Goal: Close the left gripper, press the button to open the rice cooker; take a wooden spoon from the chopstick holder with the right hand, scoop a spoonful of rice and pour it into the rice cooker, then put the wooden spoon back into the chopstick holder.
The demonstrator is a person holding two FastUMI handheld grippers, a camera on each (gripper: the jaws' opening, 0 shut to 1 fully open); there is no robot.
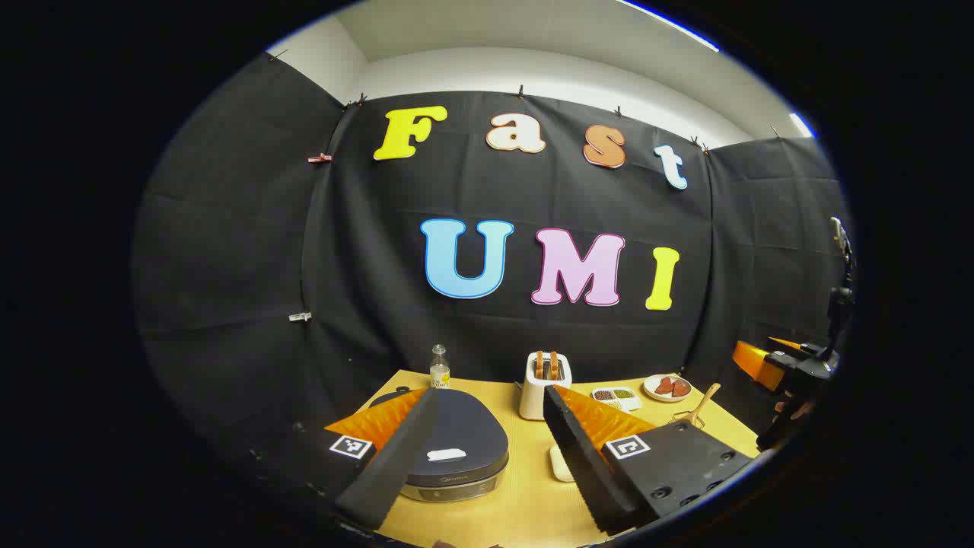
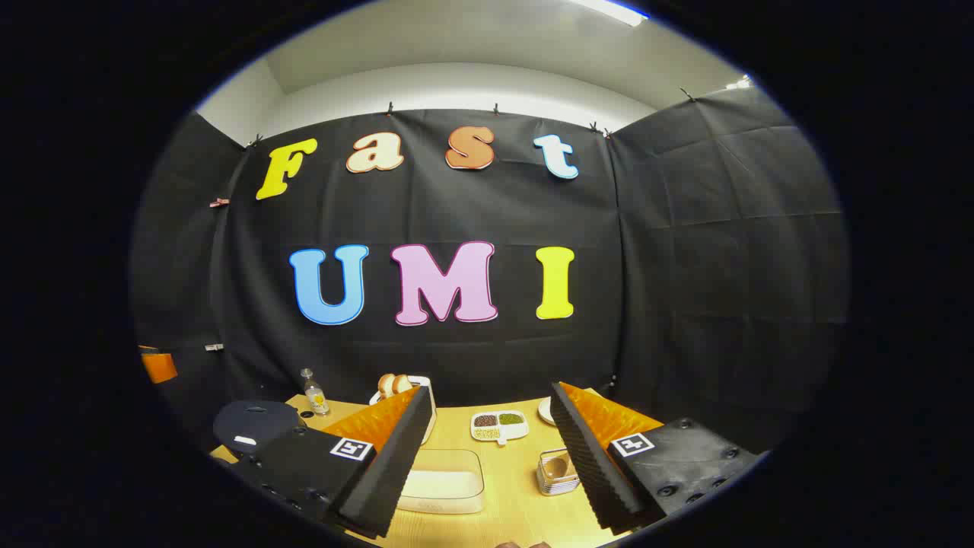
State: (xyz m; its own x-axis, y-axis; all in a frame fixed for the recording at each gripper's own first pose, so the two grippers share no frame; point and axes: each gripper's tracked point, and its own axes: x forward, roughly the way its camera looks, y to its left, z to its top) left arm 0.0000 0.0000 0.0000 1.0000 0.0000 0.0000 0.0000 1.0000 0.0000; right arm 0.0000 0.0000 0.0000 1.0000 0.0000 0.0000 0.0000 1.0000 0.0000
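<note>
— Reporting on the left gripper first: how does it sit?

— Level, facing the back wall, low over the wooden table. Its jaws stand wide apart with nothing between them. The rice cooker lies at the bottom centre of the left gripper view, lid down, partly behind the left-hand finger.

— And the right gripper?

— Same attitude: pointing forward, slightly downward, jaws spread wide, gripping nothing. From the left gripper view it appears at the far right edge, raised above the table edge.

— Position of the task items?

— In the right gripper view, a clear box of rice sits at bottom centre between the fingers, and the chopstick holder stands just right of it. The wooden spoon leans out at the lower right of the left gripper view, near the right-hand finger.

— Other items?

— A toaster with bread at centre, a small bottle to its left, a divided dish of beans, and a plate further right.
</note>
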